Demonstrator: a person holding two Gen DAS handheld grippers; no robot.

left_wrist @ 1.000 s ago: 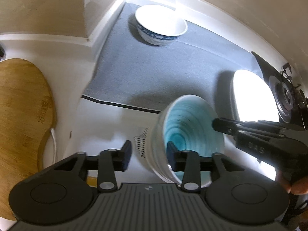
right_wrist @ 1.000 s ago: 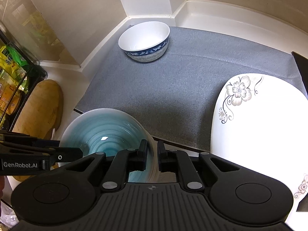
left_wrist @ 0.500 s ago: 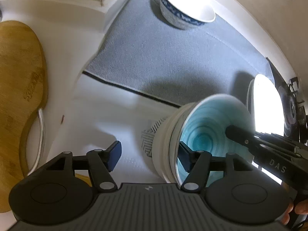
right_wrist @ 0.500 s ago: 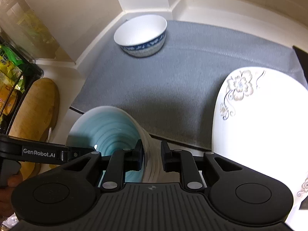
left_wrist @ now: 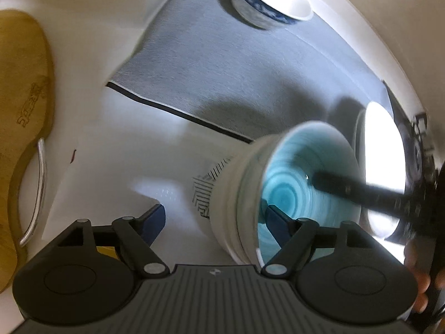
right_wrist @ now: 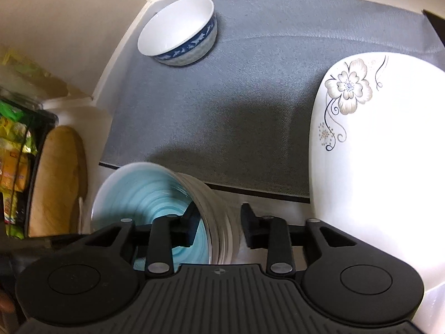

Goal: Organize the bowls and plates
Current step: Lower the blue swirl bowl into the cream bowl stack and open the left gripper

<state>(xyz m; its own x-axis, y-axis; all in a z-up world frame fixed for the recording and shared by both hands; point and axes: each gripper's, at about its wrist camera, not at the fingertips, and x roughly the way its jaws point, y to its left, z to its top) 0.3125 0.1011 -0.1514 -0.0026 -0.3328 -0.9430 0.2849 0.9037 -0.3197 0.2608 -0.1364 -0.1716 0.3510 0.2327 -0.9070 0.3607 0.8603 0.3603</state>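
The teal bowl (right_wrist: 155,203) sits on the white counter (left_wrist: 116,150) just short of the grey mat's (right_wrist: 250,105) near edge, apparently nested on a patterned bowl (left_wrist: 207,192) whose chevron side shows beneath it in the left view; how it rests is blurred. Its mouth faces up and slightly toward the left gripper, so there is no long axis to speak of: the rim is what matters. Each gripper straddles that rim from an opposite side, one finger inside the teal well, the other outside the ribbed wall.

The right gripper (right_wrist: 219,222) has its jaws opening, at a moderate gap; the wall stands between them, the inner pad close to the glaze, the outer finger (right_wrist: 249,224) clearly off the wall. The left gripper (left_wrist: 214,220) also has its jaws opening, already wide; its inner finger (left_wrist: 275,220) lies within the bowl, the outer one well clear over bare counter. Neither looks to be pressing, so the bowl seems let go.

Both grippers are equally near the teal bowl. Beyond it, the blue-rimmed bowl (right_wrist: 178,30) stands at the mat's far corner, well apart, and the flowered plate (right_wrist: 375,144) lies to the right, half on the mat. A wooden board (left_wrist: 19,111) lies off to the left
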